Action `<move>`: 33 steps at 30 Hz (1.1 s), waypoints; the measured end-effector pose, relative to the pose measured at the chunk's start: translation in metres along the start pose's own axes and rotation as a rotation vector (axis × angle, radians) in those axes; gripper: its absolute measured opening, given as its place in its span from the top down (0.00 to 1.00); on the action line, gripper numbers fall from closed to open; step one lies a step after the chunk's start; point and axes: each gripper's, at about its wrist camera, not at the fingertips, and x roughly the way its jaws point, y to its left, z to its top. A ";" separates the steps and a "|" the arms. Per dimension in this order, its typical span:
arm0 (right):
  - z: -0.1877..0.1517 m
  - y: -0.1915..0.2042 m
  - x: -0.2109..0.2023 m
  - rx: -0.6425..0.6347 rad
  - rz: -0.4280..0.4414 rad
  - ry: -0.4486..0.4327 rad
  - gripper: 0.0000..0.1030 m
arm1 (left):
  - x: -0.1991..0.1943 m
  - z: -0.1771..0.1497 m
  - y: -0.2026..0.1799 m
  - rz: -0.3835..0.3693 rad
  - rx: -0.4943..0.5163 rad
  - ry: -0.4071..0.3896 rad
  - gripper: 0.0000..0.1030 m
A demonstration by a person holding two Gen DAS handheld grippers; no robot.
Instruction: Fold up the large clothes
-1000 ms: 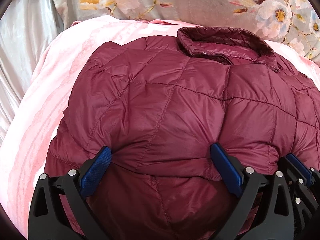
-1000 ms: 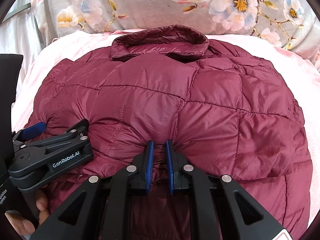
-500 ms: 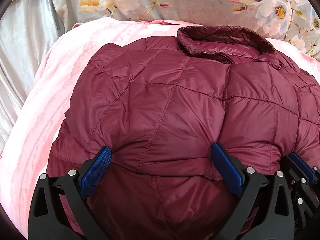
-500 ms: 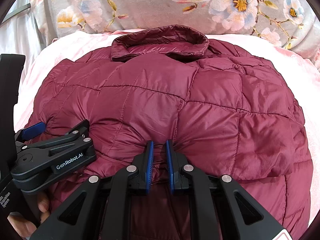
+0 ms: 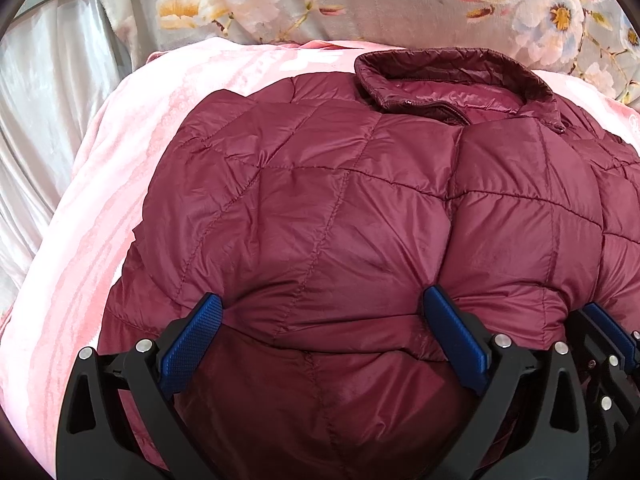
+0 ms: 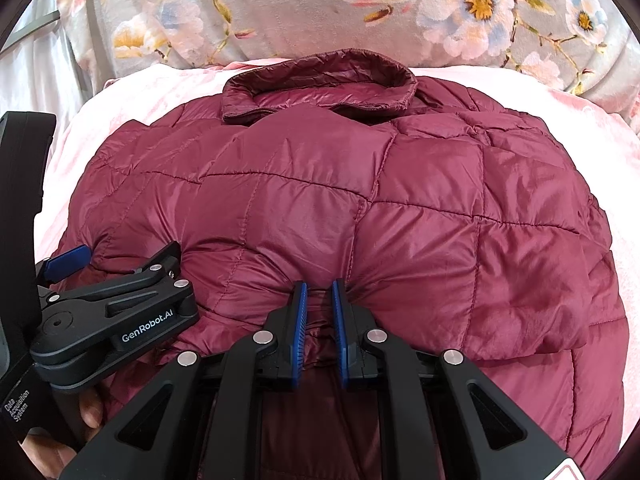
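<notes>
The dark red quilted puffer jacket [image 6: 360,208] lies on the pink bedspread [image 5: 120,184], collar [image 6: 320,84] toward the floral pillow [image 6: 280,8]. The right gripper [image 6: 319,320] is clenched on a pinch of the folded lower edge; the left gripper [image 5: 320,320] stands spread, a puffy fold bulging between its fingers [image 5: 192,340], apparently unsqueezed. The fold seems mid-way: next, probably pressing or carrying the edge collarward. Bedspread lies bare on both sides.

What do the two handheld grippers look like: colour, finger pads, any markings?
Both are black plastic with silver pivot bolts and blue textured finger pads. The left gripper bears white "GenRobot.AI" lettering and a "Data Acquisition System" label on its handle. The right gripper has triangular cut-outs in its arms.
</notes>
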 end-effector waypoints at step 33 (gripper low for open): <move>0.128 -0.098 0.068 0.360 0.304 -0.010 0.92 | 0.097 0.137 0.006 -0.528 -0.270 0.201 0.87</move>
